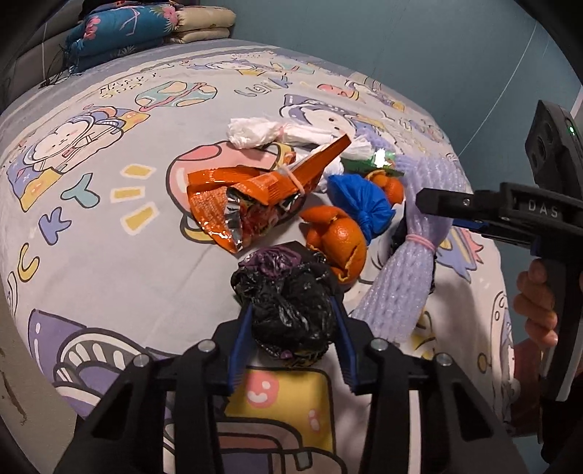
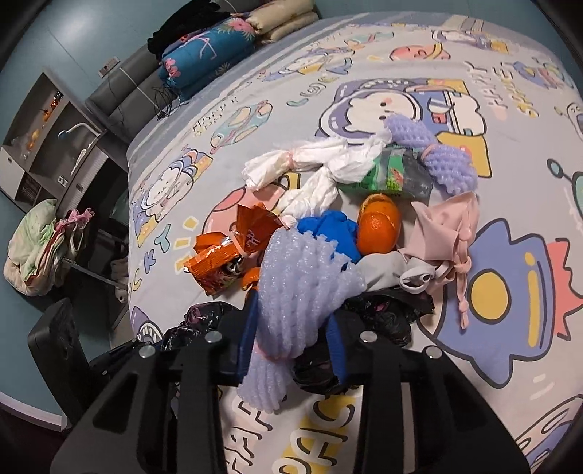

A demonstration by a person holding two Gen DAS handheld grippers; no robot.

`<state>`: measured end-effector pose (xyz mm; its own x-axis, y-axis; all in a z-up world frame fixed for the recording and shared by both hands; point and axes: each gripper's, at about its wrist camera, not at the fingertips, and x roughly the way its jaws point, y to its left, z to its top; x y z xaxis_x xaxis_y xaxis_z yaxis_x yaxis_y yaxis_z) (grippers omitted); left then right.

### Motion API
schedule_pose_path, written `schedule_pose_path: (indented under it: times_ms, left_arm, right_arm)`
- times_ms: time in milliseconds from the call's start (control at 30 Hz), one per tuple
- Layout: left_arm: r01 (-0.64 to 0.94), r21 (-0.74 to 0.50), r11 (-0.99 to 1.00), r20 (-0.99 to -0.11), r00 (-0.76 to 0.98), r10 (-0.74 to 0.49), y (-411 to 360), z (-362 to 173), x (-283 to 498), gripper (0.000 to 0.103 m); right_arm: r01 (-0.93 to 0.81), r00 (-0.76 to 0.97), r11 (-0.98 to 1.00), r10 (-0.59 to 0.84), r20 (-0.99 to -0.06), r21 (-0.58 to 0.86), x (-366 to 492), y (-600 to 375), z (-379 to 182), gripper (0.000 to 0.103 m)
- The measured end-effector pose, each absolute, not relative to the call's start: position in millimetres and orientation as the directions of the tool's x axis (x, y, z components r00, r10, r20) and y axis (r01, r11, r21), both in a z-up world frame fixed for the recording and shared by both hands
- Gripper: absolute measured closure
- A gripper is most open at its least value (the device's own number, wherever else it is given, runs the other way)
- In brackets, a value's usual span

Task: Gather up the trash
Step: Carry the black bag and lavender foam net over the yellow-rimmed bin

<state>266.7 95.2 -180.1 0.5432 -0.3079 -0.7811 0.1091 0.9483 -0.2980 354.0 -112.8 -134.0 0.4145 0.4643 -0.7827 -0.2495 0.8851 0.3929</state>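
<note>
Landmark: orange snack wrapper (image 1: 247,189), lying on cartoon-print bedsheet (image 1: 109,226).
L gripper (image 1: 291,313): my blue pads clamped on both sides of black crumpled bag (image 1: 288,310), which sits nearest me, just this side of the wrapper.
R gripper (image 2: 291,328): my pads squeezed on lilac foam net (image 2: 298,288) at its pink band; net stands right of the wrapper, beyond the peel.
Orange peel (image 1: 335,240): just right of wrapper, touching blue bag (image 1: 360,204).
White tissue twists (image 1: 255,133): behind wrapper, 1 end against it.
Green packet (image 2: 393,171): behind-right of wrapper, partly under tissue.
2nd lilac net (image 2: 437,156): beyond packet, farthest right of wrapper.
Pink cloth (image 2: 444,226): well right of wrapper, beside a peel piece.
Folded quilts (image 1: 120,32): far behind wrapper at bed end.
</note>
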Motion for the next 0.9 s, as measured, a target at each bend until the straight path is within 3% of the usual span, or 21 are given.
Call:
schedule_pose_path:
  times_ms: [500, 900]
  left_arm:
    - [0.134, -0.303, 0.944, -0.704, 0.636, -0.316, 102.4, -124.0, 225.0, 0.065]
    - [0.23, -0.282, 0.931, -0.655, 0.663, -0.362, 62.0, -71.3, 195.8, 0.065]
  right_arm:
    - [-0.213, 0.522, 0.893, 0.448, -0.726, 0.397, 280.2, -178.6, -75.9, 0.072]
    - [-0.159, 0.653, 0.923, 0.365, -0.663, 0.352, 197.8, -248.6, -28.5, 0.072]
